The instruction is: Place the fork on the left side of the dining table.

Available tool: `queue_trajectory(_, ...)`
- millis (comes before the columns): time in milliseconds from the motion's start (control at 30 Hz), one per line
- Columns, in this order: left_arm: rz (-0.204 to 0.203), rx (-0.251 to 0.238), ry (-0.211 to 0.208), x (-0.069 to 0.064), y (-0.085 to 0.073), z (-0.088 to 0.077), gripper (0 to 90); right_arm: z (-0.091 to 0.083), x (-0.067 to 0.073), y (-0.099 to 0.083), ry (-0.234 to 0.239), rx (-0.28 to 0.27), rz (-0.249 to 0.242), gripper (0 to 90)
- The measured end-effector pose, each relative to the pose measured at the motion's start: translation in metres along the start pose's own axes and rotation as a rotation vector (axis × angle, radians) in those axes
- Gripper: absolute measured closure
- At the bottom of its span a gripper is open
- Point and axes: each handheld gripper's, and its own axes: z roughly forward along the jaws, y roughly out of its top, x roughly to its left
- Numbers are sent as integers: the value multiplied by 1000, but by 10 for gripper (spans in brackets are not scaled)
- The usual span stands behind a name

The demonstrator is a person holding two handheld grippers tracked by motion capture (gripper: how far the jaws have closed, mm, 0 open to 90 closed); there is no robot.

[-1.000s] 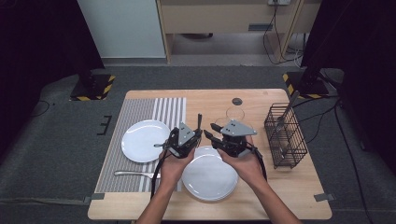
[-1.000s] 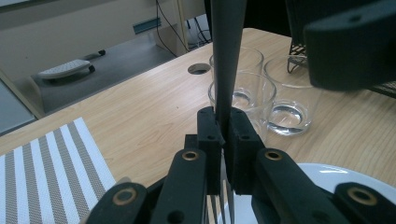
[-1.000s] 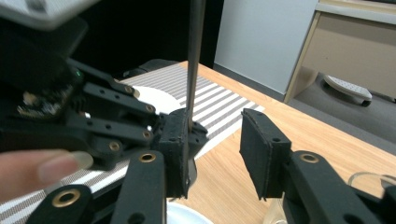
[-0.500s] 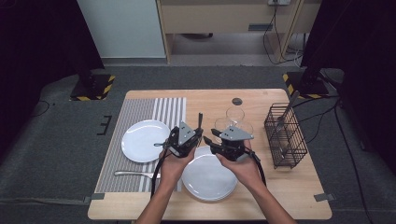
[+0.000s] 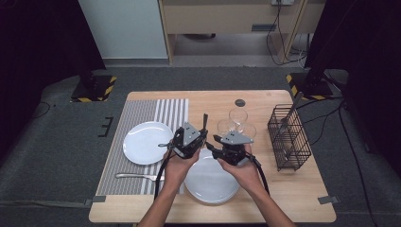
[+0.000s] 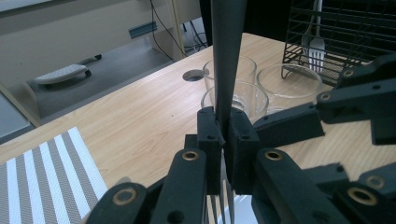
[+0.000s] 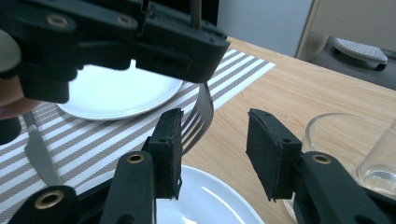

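The right tongs (image 7: 212, 154) have just been opening, jaws apart, and sunk beside the fork (image 7: 198, 119); it hangs mid-surface over the near plate (image 5: 210, 182), clamped in the left tongs (image 6: 224, 140): likely a handover.

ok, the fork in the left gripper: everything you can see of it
The fork looks like metal, with a dark-looking handle that narrows toward the jaws. The left gripper is shut on that handle and holds it roughly upright: handle up, curved tines hanging below the jaws, over the edge of the near white plate beside the striped placemat. The right gripper stands open just under the tines; its jaws have just been opening, and its pads are not pressing on the fork.
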Motion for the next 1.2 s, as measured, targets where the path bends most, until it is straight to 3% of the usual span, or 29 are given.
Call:
queue_trajectory(133,1,-3,-3,1,5,5,852,5,-5,-1,-11,5,15,558)
queue_trajectory(233,-27,-14,-14,3,10,8,852,7,-11,0,-8,5,35,558)
queue_trajectory(767,-5,-30,-17,1,42,30,852,13,-35,11,-16,-24,117,568)
queue_trajectory(1200,-18,-46,-41,-9,55,43,852,15,-57,9,7,-64,220,723)
